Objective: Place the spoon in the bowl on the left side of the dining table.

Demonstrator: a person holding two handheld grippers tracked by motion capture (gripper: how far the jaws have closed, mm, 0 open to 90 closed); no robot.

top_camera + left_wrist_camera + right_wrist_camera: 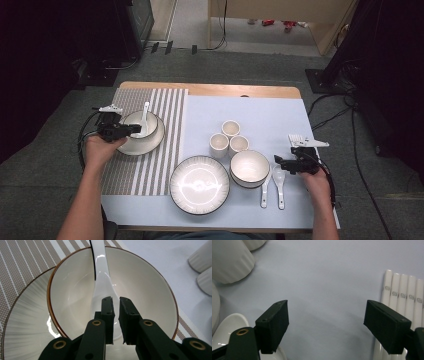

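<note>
The left gripper's (114, 315) fingers stand nearly pressed together, a narrow gap between them, over the wide end of the white spoon (103, 287); whether they pinch it I cannot tell. That gripper (131, 130) reaches in level from the left, its hand (100, 148) at the plate's (145, 145) near edge. The glossy spoon lies in the brown-rimmed white bowl (140, 285), handle leaning on the far rim. The bowl sits on the ribbed plate, on the striped mat (165, 110) at the counter's (270, 112) left. The right gripper's (325, 325) fingers are spread wide over bare cloth, just beside two more spoons (272, 187).
</note>
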